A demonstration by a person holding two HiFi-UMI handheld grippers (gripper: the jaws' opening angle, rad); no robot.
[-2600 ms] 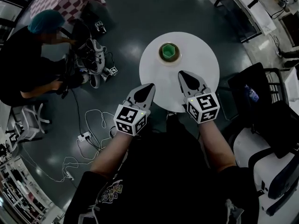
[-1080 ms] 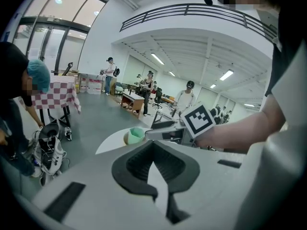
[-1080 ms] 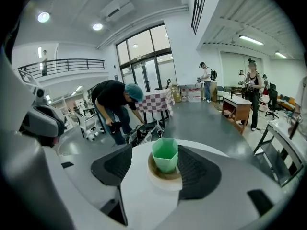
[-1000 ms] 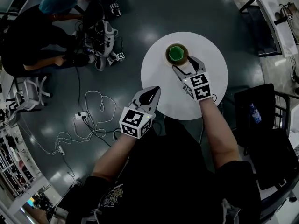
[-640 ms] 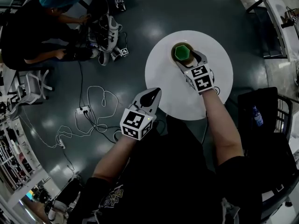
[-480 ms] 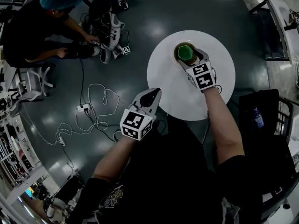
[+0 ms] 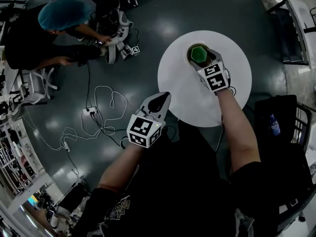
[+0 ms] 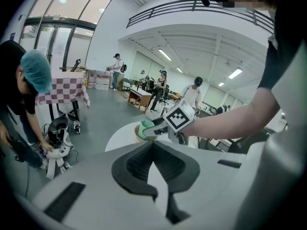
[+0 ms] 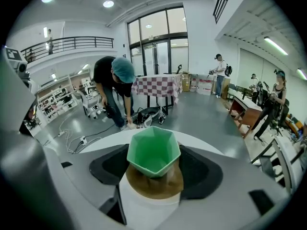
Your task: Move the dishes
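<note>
The green cup [image 7: 199, 53], with an angular rim, is seen in the upper right of the head view, standing upright on a brown saucer [image 9: 154, 185]. Both sit toward the far edge of a white round table [image 7: 182, 93]. In the right gripper view the cup fills the center of the frame, with nothing seen inside it.

The cup and saucer are flanked by the right gripper [image 7: 203, 59]. Its 2 jaws are spread wide, with 1 dark pad at the left of the saucer and 1 at the right. The pads are seen just beside the saucer rim, but whether they press on it can't be told. The saucer rests flat on the table.

The left gripper [image 7: 159, 99] is held at the near-left edge of the table, center of the head view, well apart from the cup. Its jaws are seen together at the tips in the left gripper view, w/ nothing between them.

Further out, in the upper left of the head view, a person in a teal cap [image 7: 59, 14] is bent over gear on the dark floor. Cables [image 7: 106, 112] and a power strip [image 7: 89, 114] are spread across the floor between that person and the table. A table w/ a checked cloth [image 9: 157, 86] is seen behind that person in the right gripper view. A black chair [image 7: 284, 132] stands at the right edge of the head view.
</note>
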